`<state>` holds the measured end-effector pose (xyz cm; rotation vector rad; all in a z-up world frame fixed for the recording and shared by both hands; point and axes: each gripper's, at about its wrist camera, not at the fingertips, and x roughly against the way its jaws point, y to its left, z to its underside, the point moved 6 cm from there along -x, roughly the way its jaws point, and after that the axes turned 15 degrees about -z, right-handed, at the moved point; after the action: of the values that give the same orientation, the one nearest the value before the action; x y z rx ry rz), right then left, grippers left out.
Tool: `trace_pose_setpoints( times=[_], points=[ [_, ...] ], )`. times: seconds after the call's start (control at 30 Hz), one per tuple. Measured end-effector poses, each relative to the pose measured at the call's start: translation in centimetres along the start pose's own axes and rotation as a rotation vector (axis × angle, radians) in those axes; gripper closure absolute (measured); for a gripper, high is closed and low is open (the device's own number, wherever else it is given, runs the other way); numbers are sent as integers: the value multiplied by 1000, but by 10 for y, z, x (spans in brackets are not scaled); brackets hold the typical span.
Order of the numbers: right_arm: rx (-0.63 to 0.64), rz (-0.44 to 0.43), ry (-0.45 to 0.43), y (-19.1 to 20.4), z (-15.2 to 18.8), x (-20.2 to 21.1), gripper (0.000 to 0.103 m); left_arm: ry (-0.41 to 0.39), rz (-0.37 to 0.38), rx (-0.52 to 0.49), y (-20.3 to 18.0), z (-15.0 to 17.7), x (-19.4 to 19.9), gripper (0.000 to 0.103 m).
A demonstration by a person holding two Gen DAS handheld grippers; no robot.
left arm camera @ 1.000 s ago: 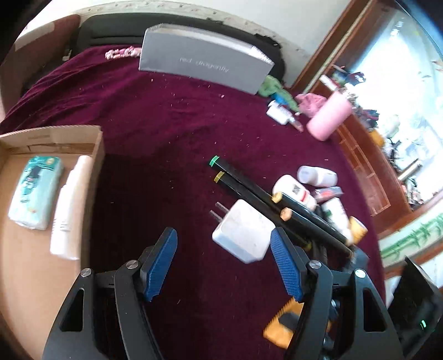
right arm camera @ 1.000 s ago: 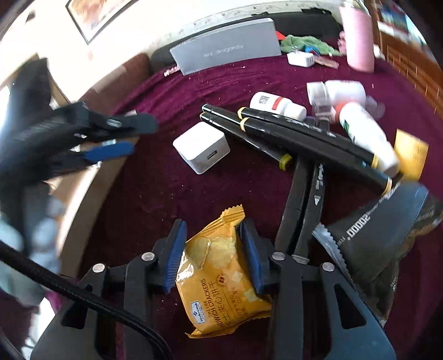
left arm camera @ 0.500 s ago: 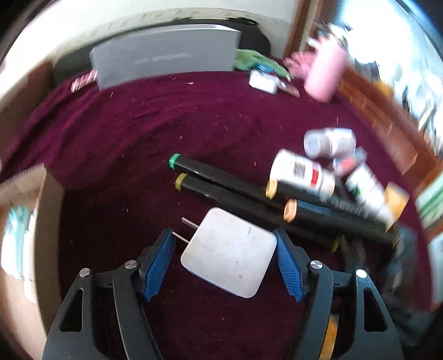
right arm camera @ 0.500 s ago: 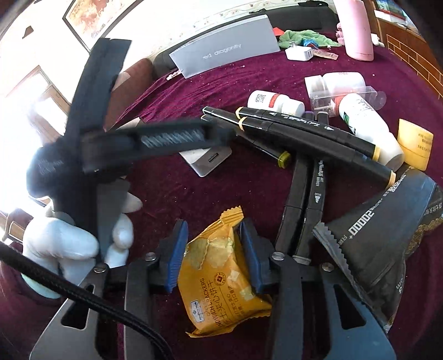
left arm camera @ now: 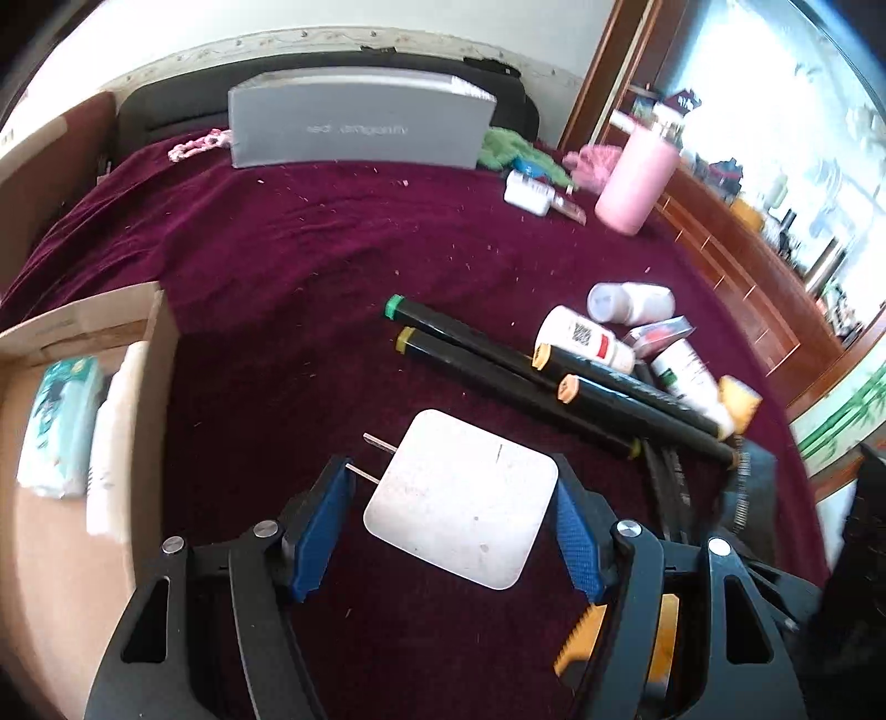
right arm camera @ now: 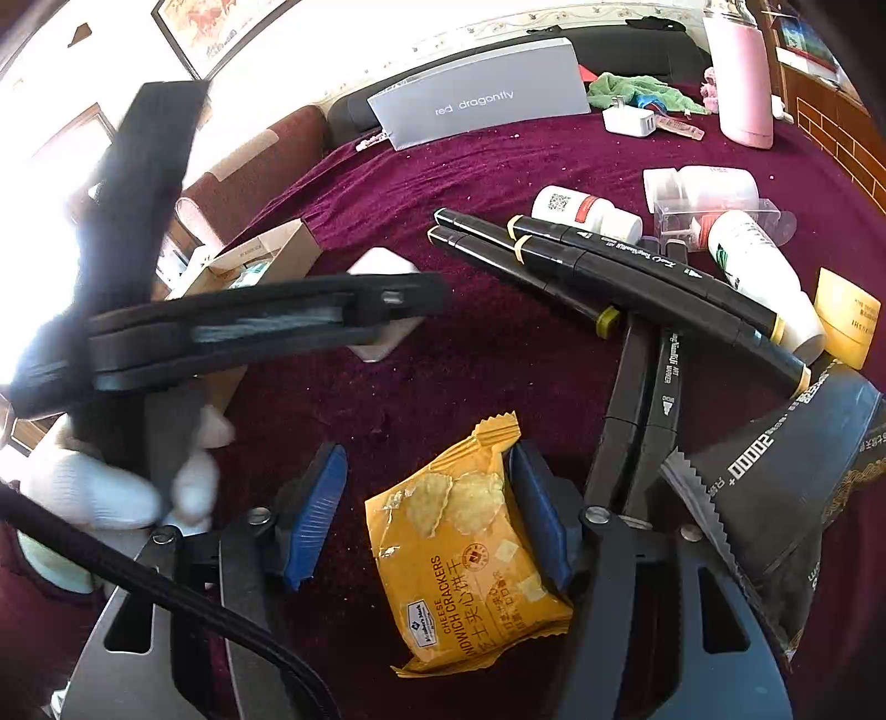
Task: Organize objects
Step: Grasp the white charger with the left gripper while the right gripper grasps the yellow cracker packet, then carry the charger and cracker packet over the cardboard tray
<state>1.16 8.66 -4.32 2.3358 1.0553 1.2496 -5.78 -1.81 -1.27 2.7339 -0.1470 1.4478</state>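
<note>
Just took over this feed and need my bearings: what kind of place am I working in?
Probably a room in a home: a table under a dark red velvety cloth, a framed picture on the wall, a wooden cabinet crowded with odds and ends, and a cardboard box for sorting.

White charger, yellow cracker packet, maroon cloth.

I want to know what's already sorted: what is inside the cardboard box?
The cardboard box holds a pale blue tissue pack and a white object lying side by side. The left claw's view cuts off the box's left and lower parts, so anything there is hidden.
</note>
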Motion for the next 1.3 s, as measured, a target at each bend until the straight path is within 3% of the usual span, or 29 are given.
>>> trace_pose_setpoints(
  times=[0.23,0.4,0.47,0.53,0.67,0.83,0.97,1.07,1.3],
  points=[
    [30,54,28,3,0,-4,42,-46,47,50,23,9,42,40],
    [135,273,121,17,8,-13,44,-59,48,64,38,18,55,40],
    [153,317,145,20,11,-14,46,-60,59,80,45,22,59,40],
    [145,326,158,19,11,-11,49,-62,69,99,56,26,65,40],
    [102,319,150,15,10,1,68,-75,72,123,72,35,75,40],
    [33,283,138,9,7,14,73,-92,70,164,98,46,87,40],
    [86,296,187,8,9,7,65,-99,79,188,109,52,94,40],
    [145,321,228,12,16,4,36,-115,85,195,114,56,101,40],
    [279,384,295,21,32,8,32,-121,100,217,123,62,103,40]
  ],
)
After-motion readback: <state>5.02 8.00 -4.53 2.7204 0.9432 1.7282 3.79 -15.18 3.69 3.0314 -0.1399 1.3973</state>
